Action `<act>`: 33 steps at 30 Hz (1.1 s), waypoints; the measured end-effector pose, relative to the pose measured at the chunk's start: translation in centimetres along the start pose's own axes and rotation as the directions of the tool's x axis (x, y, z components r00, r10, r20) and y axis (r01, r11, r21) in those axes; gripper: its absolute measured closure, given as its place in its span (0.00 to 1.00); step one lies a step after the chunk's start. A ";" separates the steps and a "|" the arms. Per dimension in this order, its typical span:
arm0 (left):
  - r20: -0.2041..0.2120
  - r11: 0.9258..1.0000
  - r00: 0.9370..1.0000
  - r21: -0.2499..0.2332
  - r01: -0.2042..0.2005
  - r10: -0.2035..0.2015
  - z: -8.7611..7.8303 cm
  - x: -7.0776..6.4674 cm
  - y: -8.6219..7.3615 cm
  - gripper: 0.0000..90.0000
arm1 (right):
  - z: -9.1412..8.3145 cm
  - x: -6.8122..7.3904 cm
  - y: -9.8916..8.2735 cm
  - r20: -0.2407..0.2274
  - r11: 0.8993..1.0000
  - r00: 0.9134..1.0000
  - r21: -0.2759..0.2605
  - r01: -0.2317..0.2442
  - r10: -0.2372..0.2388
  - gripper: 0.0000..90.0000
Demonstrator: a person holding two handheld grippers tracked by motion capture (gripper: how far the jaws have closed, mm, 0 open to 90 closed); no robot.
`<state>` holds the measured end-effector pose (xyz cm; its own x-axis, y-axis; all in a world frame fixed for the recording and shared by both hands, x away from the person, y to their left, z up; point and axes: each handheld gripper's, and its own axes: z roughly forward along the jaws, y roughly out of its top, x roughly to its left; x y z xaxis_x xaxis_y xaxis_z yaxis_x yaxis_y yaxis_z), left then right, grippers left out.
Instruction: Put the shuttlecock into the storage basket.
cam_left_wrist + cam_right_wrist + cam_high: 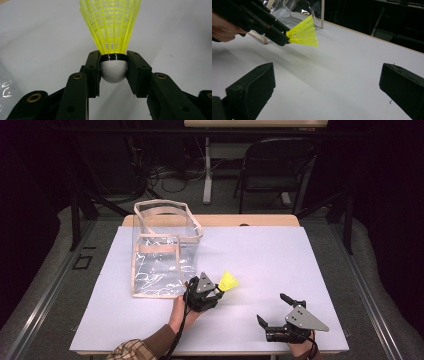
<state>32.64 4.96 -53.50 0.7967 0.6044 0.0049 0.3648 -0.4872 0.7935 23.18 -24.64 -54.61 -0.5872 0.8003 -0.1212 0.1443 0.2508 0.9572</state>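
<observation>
Closest to the person, the right gripper point(272, 312) sits low over the near right part of the white-topped bench point(280, 255), jaws spread wide with nothing between them, just bare surface in the right gripper view. A bit further in and to the left, the left gripper point(218, 289) has its jaws clamped on the rounded white cork nose of a bright yellow plastic-mesh shuttlecock point(112, 37), pads pressing either side just under the black band, with the skirt fanning out forward. From the high view the shuttlecock point(229, 281) is lifted a little off the bench, just beside the near right corner of the clear plastic tote bag with tan trim point(165, 251), which stands upright with its mouth open, well left of centre. Beyond that it's the bench's far edge, then a dark folding chair point(272, 167) and cables on the floor. My guess is the shuttlecock is headed into the bag. Risk-wise: that nose is round and smooth, and the pads only catch its sides, so any twist on the way up could let it pop out. Also the bag walls look floppy, so clipping the rim with the skirt or the gripper might fold it in or tip the whole bag, and the right gripper isn't near enough to steady it.
</observation>
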 end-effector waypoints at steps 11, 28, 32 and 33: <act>0.013 1.000 1.000 -0.001 -0.013 0.013 -1.0 0.6 -0.2 0.72 | 0.0 0.0 0.0 0.000 1.000 1.000 0.001 0.001 -0.001 0.00; 0.011 1.000 1.000 -0.005 -0.026 0.026 -2.9 1.8 -0.8 0.72 | 0.1 0.0 0.0 0.002 1.000 1.000 0.001 -0.001 0.001 0.00; 0.019 1.000 0.999 -0.011 -0.028 0.028 -3.3 1.9 -0.8 0.72 | 0.1 0.0 0.0 0.002 1.000 1.000 0.001 -0.004 0.004 0.00; 0.019 0.999 0.999 -0.010 -0.031 0.031 -3.4 2.0 -0.8 0.72 | 0.1 0.0 0.0 0.002 1.000 1.000 0.002 -0.004 0.004 0.00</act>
<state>32.25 8.73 -52.08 0.8169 0.5765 0.0180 0.3349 -0.4995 0.7990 23.22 -24.58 -54.62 -0.5852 0.8023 -0.1175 0.1481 0.2482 0.9573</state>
